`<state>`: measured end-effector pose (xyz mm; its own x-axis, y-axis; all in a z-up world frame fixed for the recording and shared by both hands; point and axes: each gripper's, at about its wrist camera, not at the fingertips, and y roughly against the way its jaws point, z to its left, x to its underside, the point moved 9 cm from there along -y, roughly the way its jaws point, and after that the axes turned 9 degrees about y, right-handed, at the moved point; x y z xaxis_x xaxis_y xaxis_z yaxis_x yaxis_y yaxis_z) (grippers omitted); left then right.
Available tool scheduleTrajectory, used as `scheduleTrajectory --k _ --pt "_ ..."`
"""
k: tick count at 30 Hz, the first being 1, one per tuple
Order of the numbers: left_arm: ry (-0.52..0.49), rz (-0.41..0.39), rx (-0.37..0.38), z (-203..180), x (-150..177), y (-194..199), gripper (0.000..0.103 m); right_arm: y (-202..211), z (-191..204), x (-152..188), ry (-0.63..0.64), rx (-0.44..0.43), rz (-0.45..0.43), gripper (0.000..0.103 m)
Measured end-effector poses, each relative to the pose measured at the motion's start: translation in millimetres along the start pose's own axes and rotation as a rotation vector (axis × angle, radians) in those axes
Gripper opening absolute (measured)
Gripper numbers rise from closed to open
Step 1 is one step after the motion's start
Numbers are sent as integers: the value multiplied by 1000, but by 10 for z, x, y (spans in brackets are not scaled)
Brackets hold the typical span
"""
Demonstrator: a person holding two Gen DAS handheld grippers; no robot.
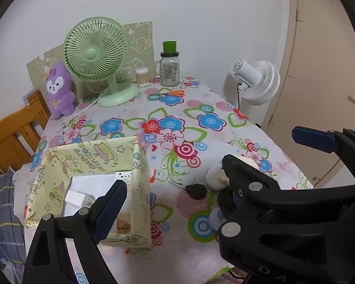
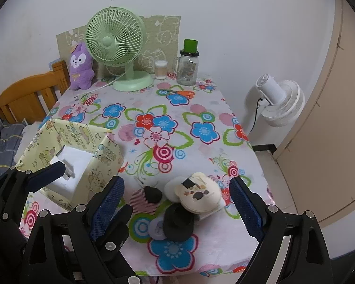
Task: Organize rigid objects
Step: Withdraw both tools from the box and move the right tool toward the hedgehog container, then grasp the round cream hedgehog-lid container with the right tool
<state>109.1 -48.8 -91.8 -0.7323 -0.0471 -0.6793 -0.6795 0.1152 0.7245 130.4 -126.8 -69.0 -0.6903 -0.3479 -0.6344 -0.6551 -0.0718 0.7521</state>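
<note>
A yellow patterned box [image 1: 139, 165] [image 2: 106, 163] with white items inside stands at the table's near left. To its right lies a small pile: a black lump [image 1: 196, 191] [image 2: 152, 194], a cream bear-shaped case [image 2: 197, 195], a white round pad [image 2: 172, 187], a black ring [image 2: 178, 222] and a grey disc [image 2: 157, 228]. My left gripper [image 1: 170, 207] is open, its left finger over the box's near wall. My right gripper [image 2: 176, 209] is open above the pile, with nothing held.
At the back of the floral tablecloth [image 2: 201, 108] stand a green fan [image 2: 116, 45], a purple plush [image 2: 80, 68], a swab tub [image 2: 161, 69] and a green-lidded jar [image 2: 188, 67]. Orange scissors [image 2: 184, 93] lie nearby. A wooden chair [image 2: 28, 97] is left, a white fan [image 2: 281, 104] right.
</note>
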Motion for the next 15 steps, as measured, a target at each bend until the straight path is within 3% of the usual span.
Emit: scheduleTrajectory --k 15 --pt "15 -3 47 -286 119 -130 93 -92 -172 144 11 -40 -20 92"
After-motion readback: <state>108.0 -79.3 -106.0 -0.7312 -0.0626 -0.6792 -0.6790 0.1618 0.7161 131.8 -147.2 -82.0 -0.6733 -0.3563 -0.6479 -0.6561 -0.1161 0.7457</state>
